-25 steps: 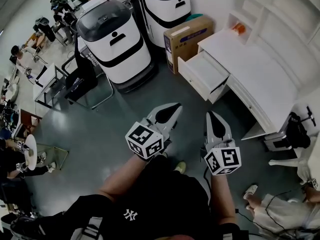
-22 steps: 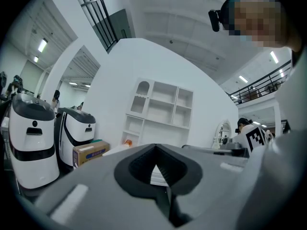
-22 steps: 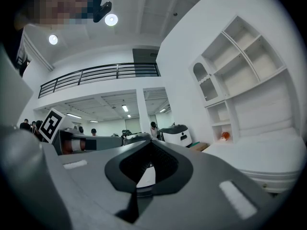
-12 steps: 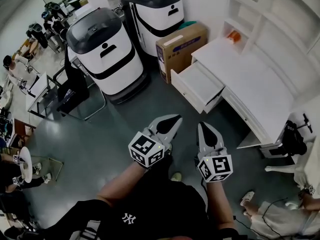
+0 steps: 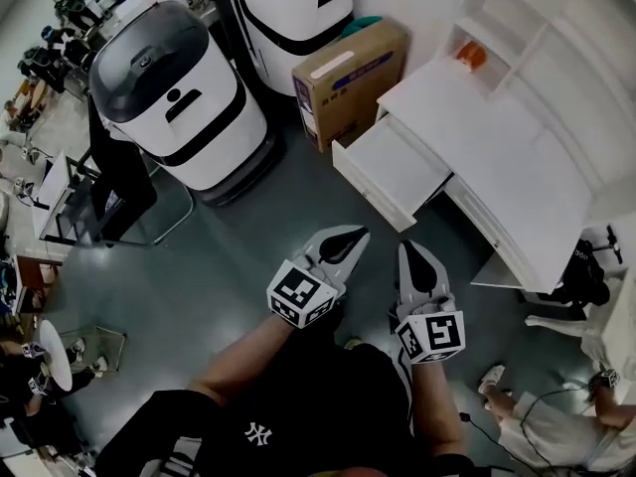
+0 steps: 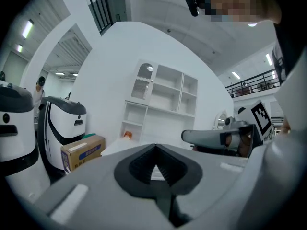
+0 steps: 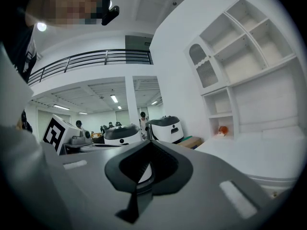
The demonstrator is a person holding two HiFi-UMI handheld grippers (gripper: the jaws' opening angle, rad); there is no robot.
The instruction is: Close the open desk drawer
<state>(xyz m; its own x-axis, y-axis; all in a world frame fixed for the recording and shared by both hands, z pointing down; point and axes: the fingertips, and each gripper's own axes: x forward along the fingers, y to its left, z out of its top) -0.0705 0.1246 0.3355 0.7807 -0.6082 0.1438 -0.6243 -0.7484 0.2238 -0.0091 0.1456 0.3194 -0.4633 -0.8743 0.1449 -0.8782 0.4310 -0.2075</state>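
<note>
Drawer [image 5: 393,167] open, jutting from surface [image 5: 502,132] edge. Left gripper [image 5: 346,238], right gripper [image 5: 413,256] side by side, well apart from drawer — both jaws pressed together, empty.

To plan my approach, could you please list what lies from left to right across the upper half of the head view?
Left white machine, right white machine, cardboard box, open drawer, small orange object.

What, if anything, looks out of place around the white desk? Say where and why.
The drawer stands pulled well out of the white desk, jutting over the floor beside the cardboard box; its inside looks bare. The left gripper and right gripper, both shut and empty, hang apart from it.
</note>
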